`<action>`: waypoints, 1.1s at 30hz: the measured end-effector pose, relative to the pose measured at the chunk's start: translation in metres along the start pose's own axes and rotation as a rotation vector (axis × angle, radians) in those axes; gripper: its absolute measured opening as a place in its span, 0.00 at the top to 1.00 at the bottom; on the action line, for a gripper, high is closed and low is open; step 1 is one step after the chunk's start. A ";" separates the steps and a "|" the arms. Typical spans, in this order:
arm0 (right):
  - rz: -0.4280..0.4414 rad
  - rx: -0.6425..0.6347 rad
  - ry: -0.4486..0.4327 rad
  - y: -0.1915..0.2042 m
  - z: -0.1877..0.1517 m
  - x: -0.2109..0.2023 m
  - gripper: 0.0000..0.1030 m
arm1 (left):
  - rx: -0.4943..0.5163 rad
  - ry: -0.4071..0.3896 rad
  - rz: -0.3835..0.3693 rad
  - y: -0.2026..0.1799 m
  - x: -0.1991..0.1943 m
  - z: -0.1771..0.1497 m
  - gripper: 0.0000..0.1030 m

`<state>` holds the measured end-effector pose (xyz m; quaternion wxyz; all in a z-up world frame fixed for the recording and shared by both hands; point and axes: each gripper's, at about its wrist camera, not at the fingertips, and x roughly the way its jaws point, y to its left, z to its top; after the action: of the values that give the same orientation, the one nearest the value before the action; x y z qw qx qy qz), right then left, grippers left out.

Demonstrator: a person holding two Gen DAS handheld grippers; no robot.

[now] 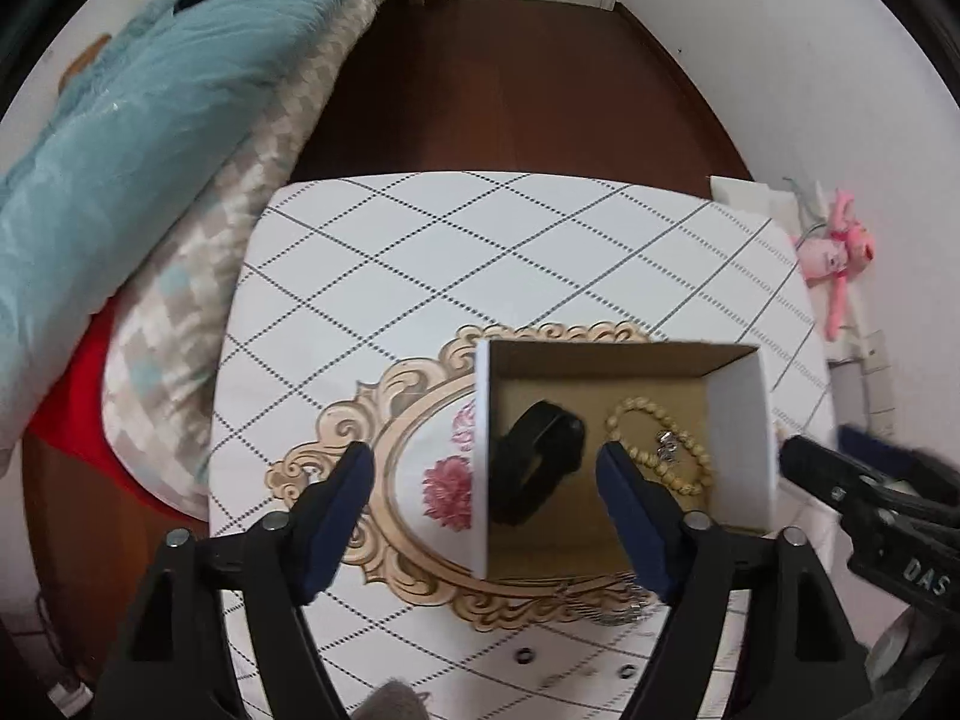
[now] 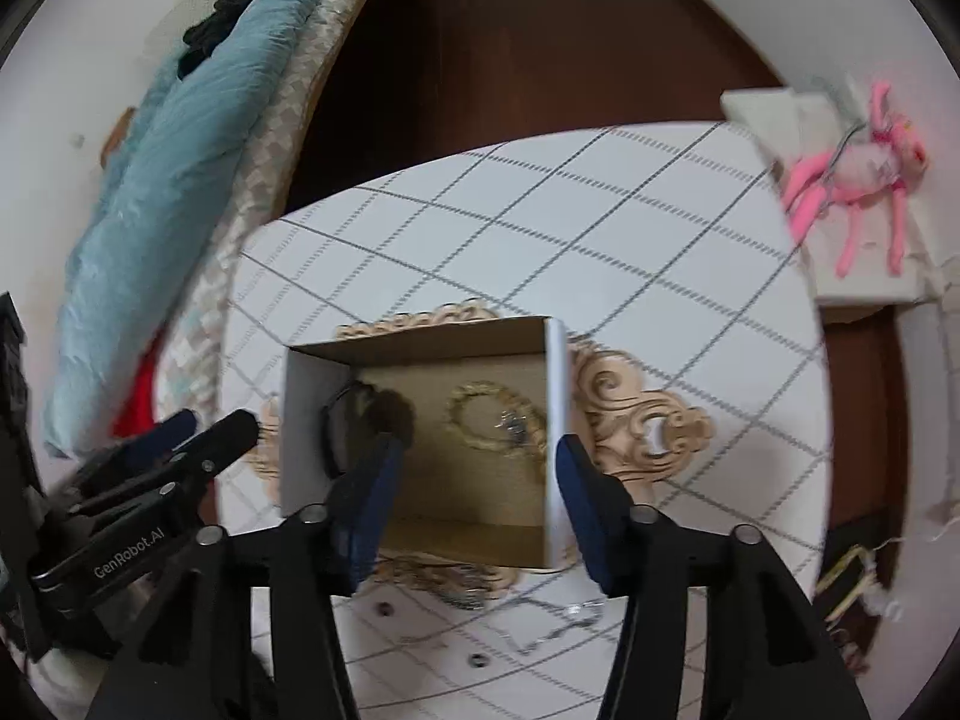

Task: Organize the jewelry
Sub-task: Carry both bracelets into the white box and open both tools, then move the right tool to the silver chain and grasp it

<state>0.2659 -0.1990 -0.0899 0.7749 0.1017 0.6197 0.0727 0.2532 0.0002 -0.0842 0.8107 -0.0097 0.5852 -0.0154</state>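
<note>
An open white cardboard box stands on an ornate gold-framed tray on the table. Inside lie a black band and a beige bead bracelet with a small silver charm. My left gripper is open and empty above the box's left wall. My right gripper is open and empty above the box's near side. A silver chain lies on the tray's near edge, and small rings lie on the cloth.
The table has a white cloth with a dotted diamond grid. A bed with a teal blanket is at the left. A pink plush toy lies on a white shelf at the right. Dark wood floor lies beyond.
</note>
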 end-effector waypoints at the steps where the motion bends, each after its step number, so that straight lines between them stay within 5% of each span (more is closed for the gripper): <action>1: -0.069 -0.025 -0.019 0.003 -0.005 -0.001 0.16 | 0.009 -0.018 0.027 0.000 0.001 -0.006 0.08; 2: -0.113 -0.042 -0.035 0.004 -0.009 -0.002 0.11 | 0.015 -0.027 0.033 0.001 0.003 -0.009 0.00; 9: -0.296 -0.088 -0.081 0.000 -0.035 0.009 0.00 | 0.031 -0.022 0.073 0.006 0.017 -0.034 0.00; 21: -0.299 -0.059 -0.118 -0.001 -0.053 0.009 0.00 | -0.003 -0.055 0.081 0.007 0.006 -0.045 0.00; 33: -0.317 -0.067 -0.265 0.016 -0.081 -0.054 0.00 | 0.003 -0.170 0.073 0.002 -0.050 -0.066 0.00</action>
<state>0.1756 -0.1908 -0.0523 0.8542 -0.0143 0.5180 -0.0435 0.1751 0.0042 -0.0574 0.8576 0.0116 0.5141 0.0139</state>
